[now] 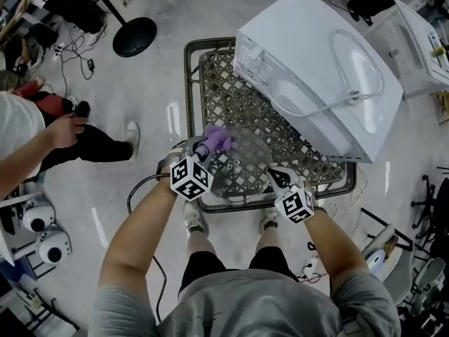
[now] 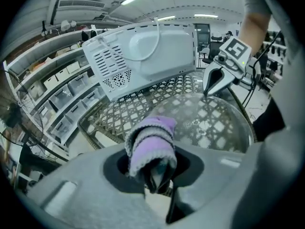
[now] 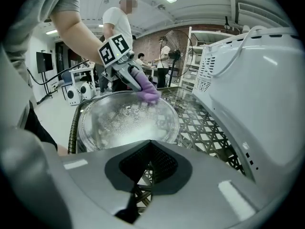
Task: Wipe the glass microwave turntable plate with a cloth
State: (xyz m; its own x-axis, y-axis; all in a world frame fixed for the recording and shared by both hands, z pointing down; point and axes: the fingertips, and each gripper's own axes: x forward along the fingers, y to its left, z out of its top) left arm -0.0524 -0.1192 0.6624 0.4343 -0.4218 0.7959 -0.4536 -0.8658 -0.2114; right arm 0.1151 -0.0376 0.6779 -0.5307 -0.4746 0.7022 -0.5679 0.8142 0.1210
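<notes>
The round glass turntable plate [image 1: 238, 161] lies on a metal lattice table [image 1: 231, 97], near its front edge. My left gripper [image 1: 205, 148] is shut on a folded purple cloth [image 1: 218, 139], which rests on the plate's far left rim. The cloth [image 2: 150, 142] fills the left gripper view, bunched around the jaws, with the plate [image 2: 209, 123] beyond it. My right gripper [image 1: 279, 177] is shut on the plate's near right rim; the left gripper view shows this gripper [image 2: 213, 86] pinching the edge. In the right gripper view the plate [image 3: 126, 120] spreads out ahead, with the cloth [image 3: 147, 93] at its far side.
A white microwave [image 1: 316, 69] lies tipped over on the table's back right, close to the plate. A seated person [image 1: 28, 139] is at the left. A round black stand base [image 1: 135, 36] sits on the floor at the upper left. Cables run by my feet.
</notes>
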